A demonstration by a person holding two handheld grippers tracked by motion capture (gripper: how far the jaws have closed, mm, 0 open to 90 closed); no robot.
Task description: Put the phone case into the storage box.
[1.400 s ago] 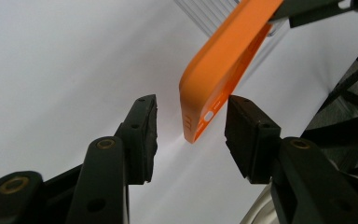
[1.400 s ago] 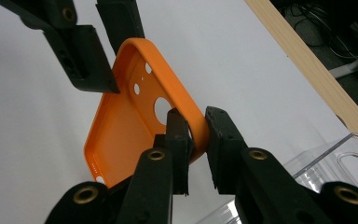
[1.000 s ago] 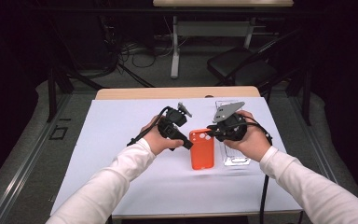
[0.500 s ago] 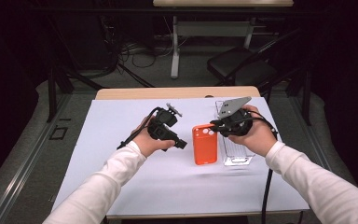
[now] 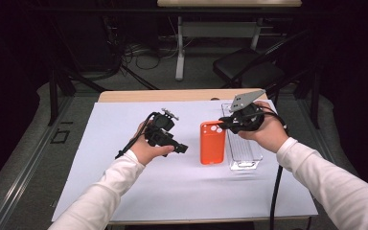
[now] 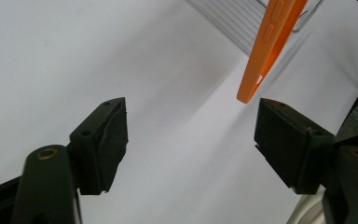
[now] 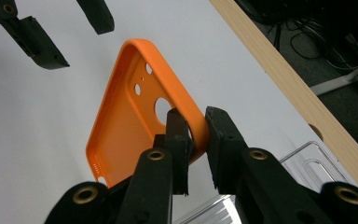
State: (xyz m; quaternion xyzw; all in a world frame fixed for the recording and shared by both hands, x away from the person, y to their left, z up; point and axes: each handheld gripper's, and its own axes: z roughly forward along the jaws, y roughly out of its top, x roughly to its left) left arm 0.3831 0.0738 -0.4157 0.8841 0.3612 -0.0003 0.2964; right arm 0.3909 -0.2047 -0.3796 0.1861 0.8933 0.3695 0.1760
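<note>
The orange phone case [image 7: 135, 121] hangs tilted over the white sheet [image 5: 100, 139], the right gripper [image 7: 196, 135] pinching its camera-end edge to lift it free. At its nine o'clock the left gripper [image 5: 181, 148] has just been opening, jaws spread and empty; at three o'clock lies a clear tray [image 5: 244, 153].

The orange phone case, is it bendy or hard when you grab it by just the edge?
Probably bendy. The orange phone case is a thin empty shell with holes, and the right gripper lifts it by one rim alone, so it likely weighs little. Its matte skin looks rubbery, so it probably won't slip. The left gripper has just been opening, with nothing between its jaws.
</note>
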